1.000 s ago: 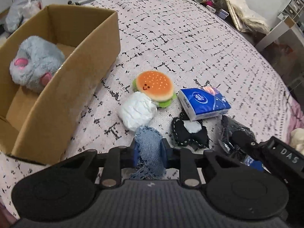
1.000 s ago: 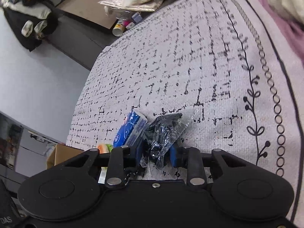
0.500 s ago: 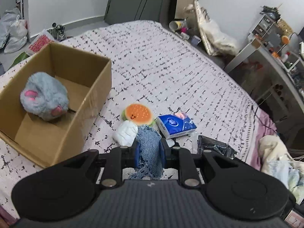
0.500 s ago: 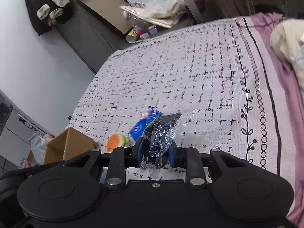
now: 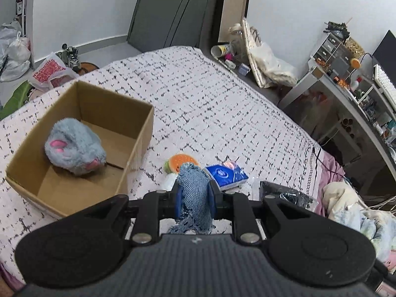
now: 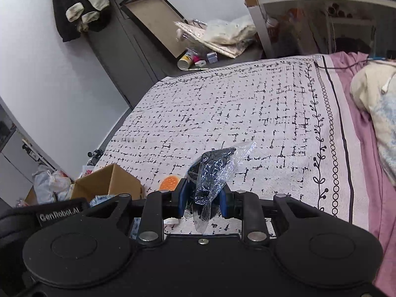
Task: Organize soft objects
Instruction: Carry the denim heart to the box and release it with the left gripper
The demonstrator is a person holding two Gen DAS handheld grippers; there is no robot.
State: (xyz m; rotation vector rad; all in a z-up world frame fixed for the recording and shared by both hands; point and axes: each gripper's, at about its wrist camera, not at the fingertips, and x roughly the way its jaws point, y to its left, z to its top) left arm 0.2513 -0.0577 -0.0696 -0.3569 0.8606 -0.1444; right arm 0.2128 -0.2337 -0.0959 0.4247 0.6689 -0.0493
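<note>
Left wrist view shows the left gripper (image 5: 194, 194) at lower centre, its blue pads clamped on a frayed blue denim scrap (image 5: 193, 193), with the open brown cardboard box (image 5: 135, 146) holding a fluffy grey plush toy (image 5: 73, 148) at middle left of the frame. Just beyond the denim on the black-and-white patterned bedspread (image 5: 210, 104) lie an orange burger-shaped plush (image 5: 179, 162), a white soft bundle (image 5: 169, 182) and a blue tissue packet (image 5: 226, 175). Right wrist view has the right gripper (image 6: 203, 199) at lower centre, closed tightly on a dark item wrapped in crinkled clear plastic (image 6: 212, 170).
</note>
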